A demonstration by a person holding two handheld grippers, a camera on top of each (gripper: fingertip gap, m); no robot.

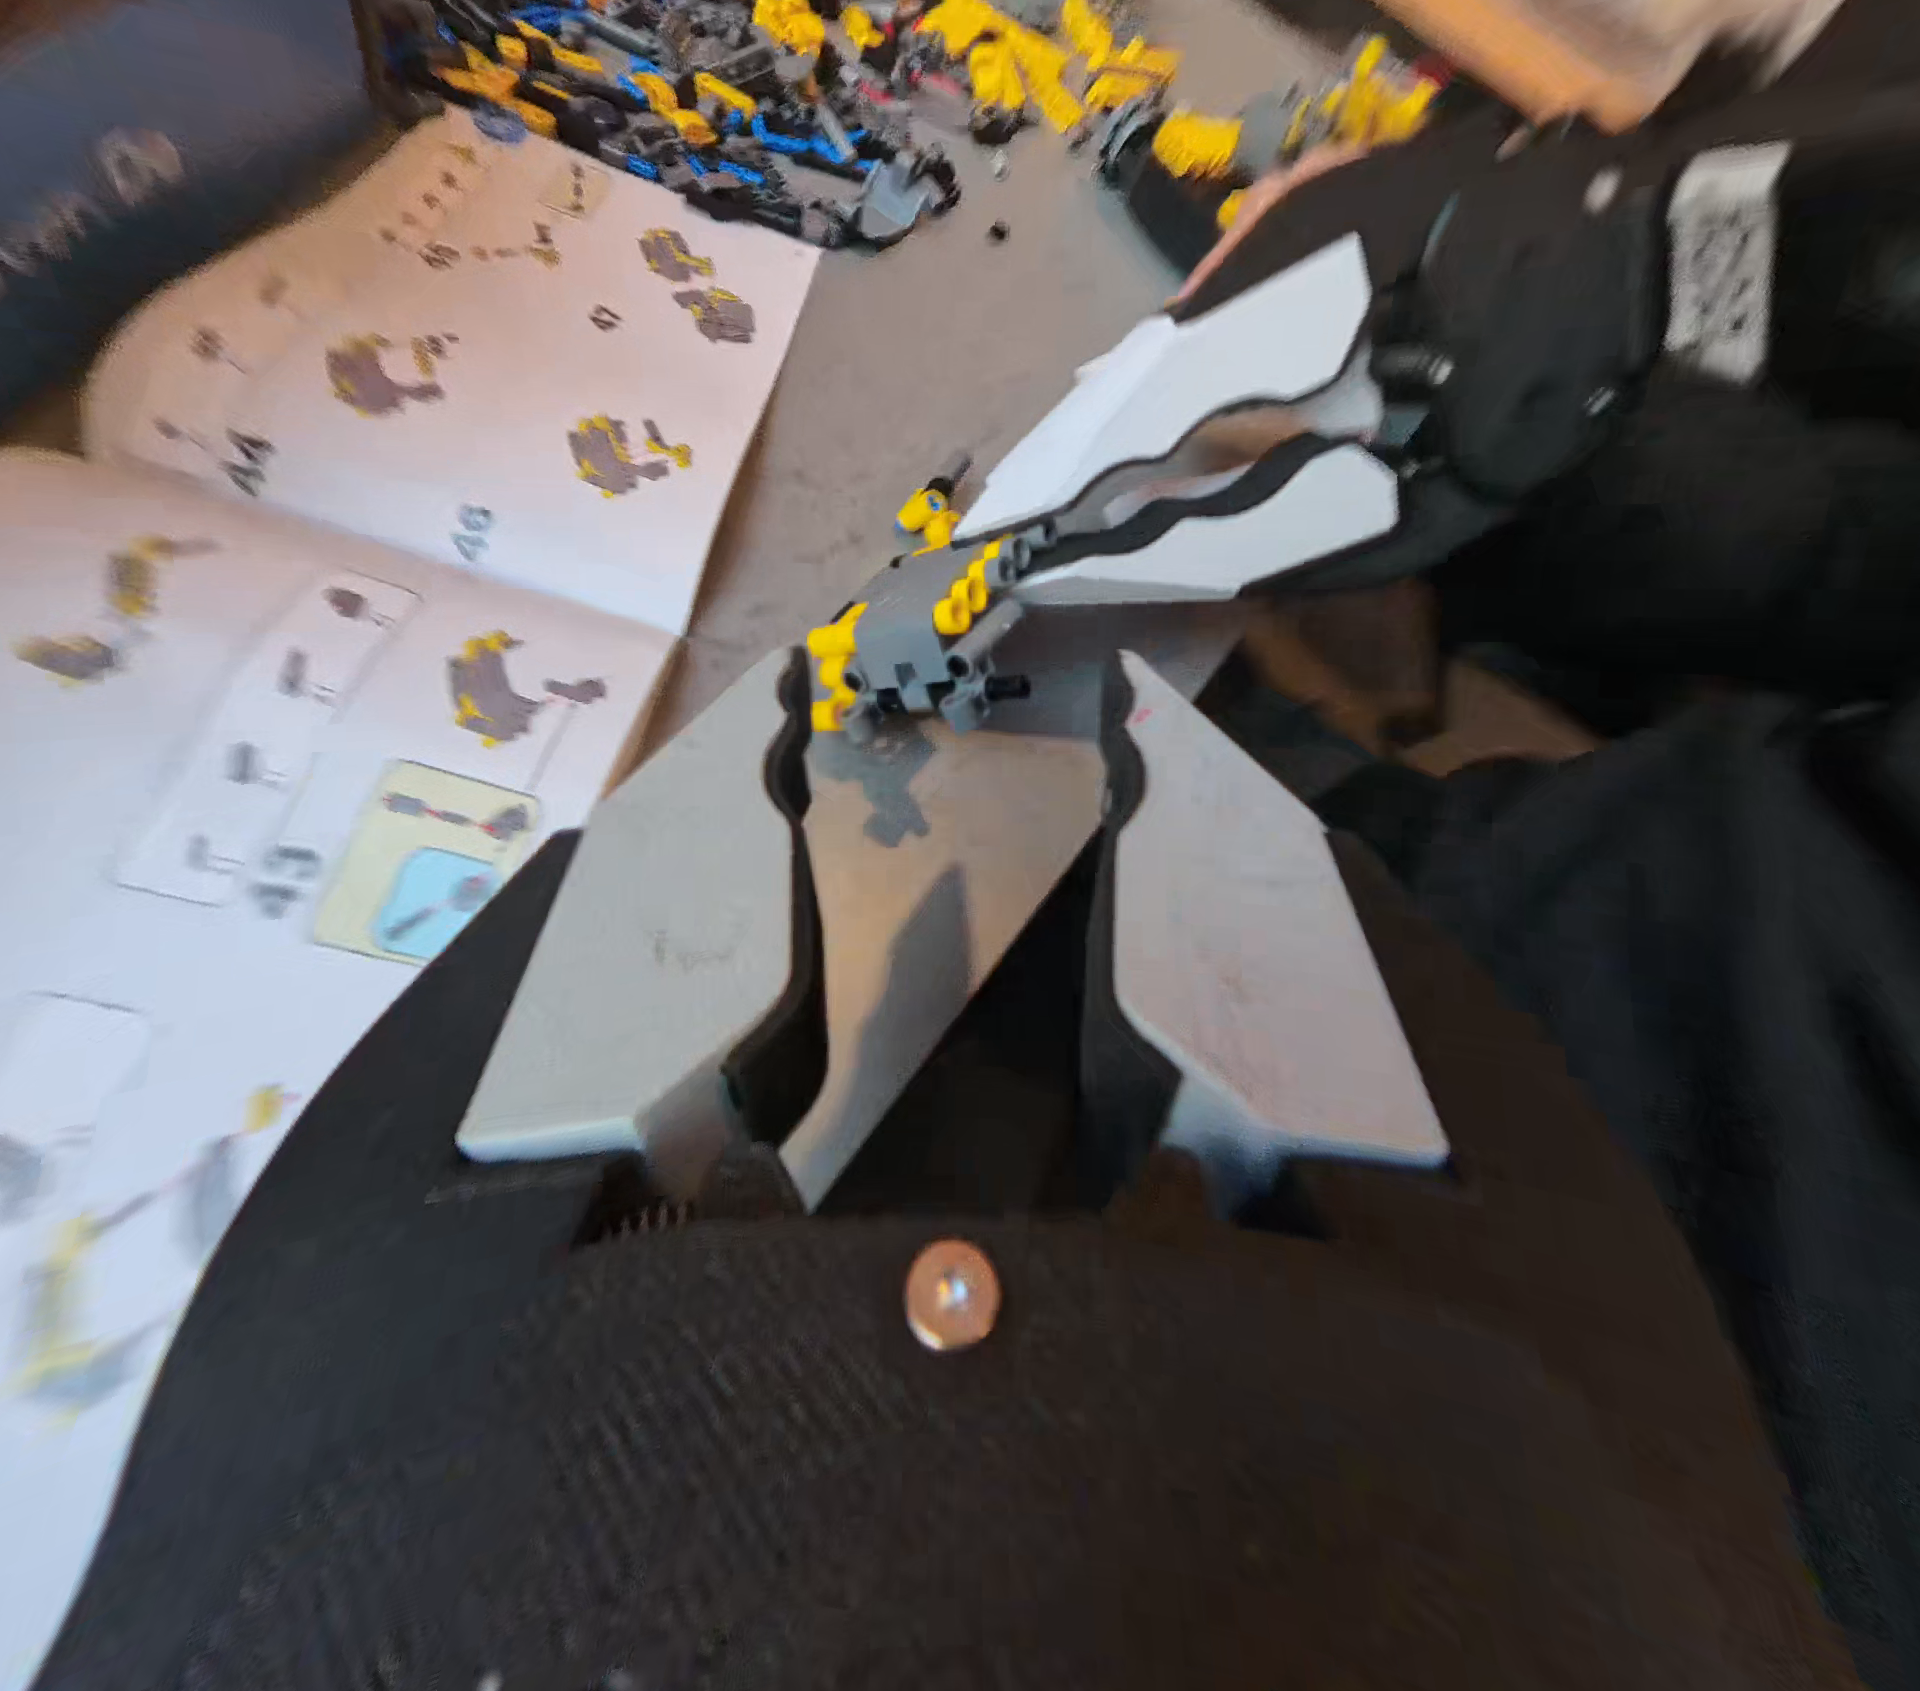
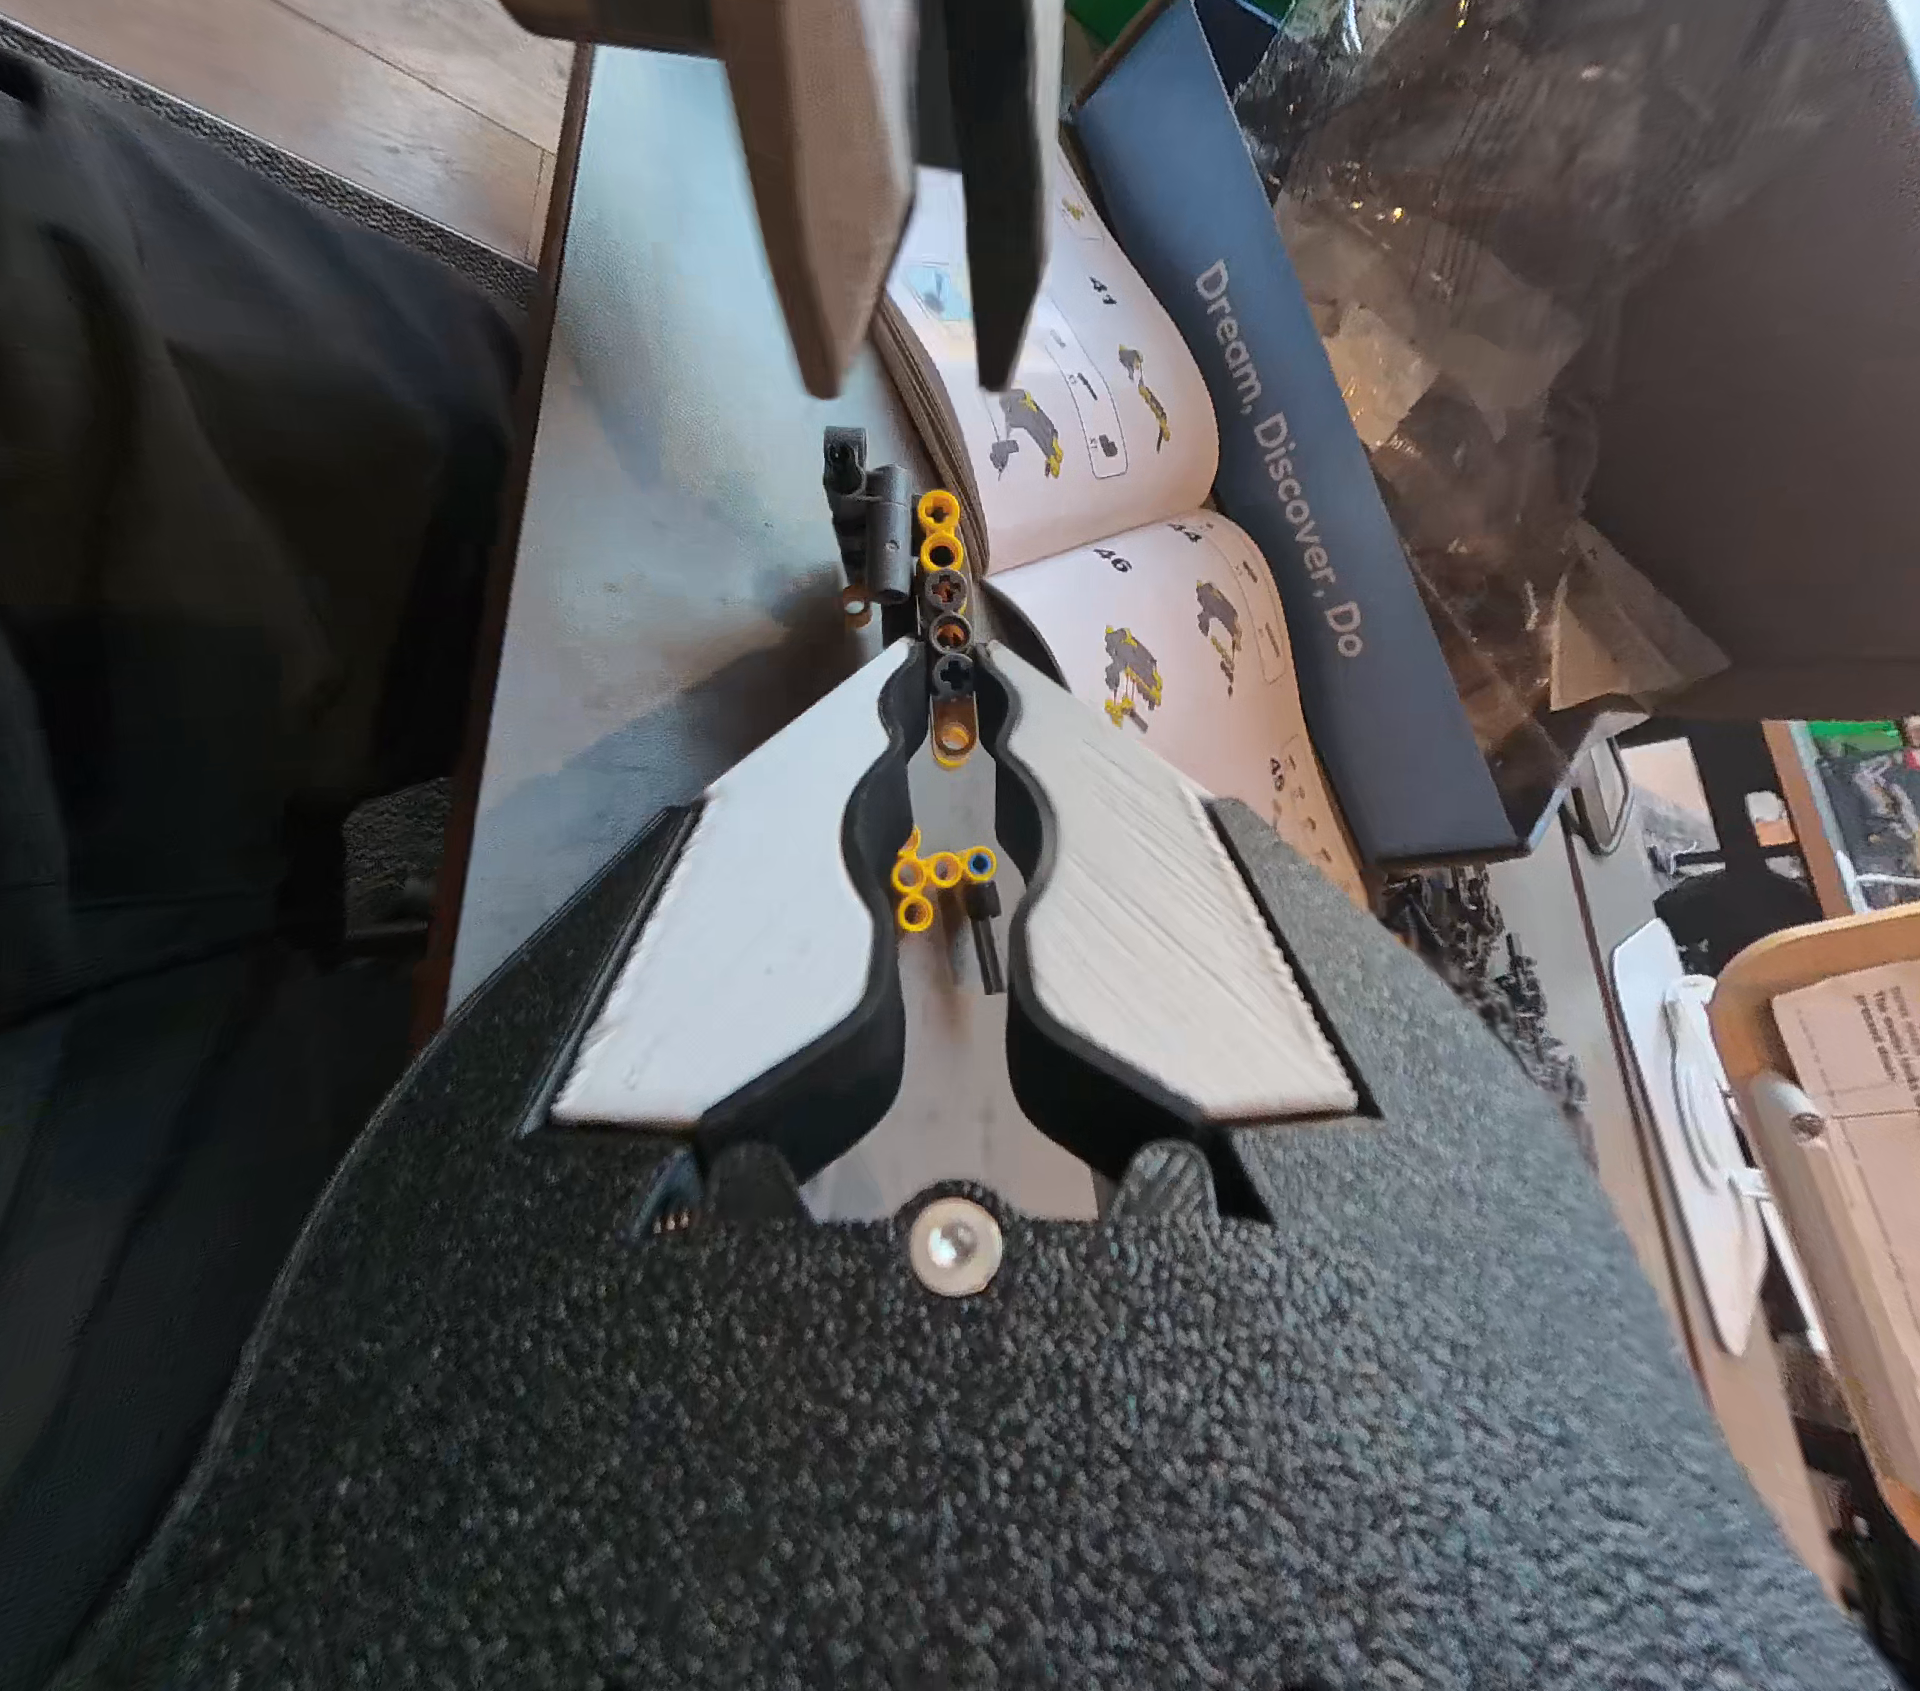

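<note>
On a grey table (image 1: 914,353), the right gripper (image 2: 948,675) pinches one end of a small grey and yellow brick assembly (image 1: 914,644), its tips pressed against the beam. The left gripper (image 1: 951,685) has its fingers spread wide, the assembly just past its tips at twelve o'clock. In the left wrist view, an open instruction booklet (image 1: 416,498) lies at nine o'clock and a loose brick pile (image 1: 727,31) at eleven
</note>
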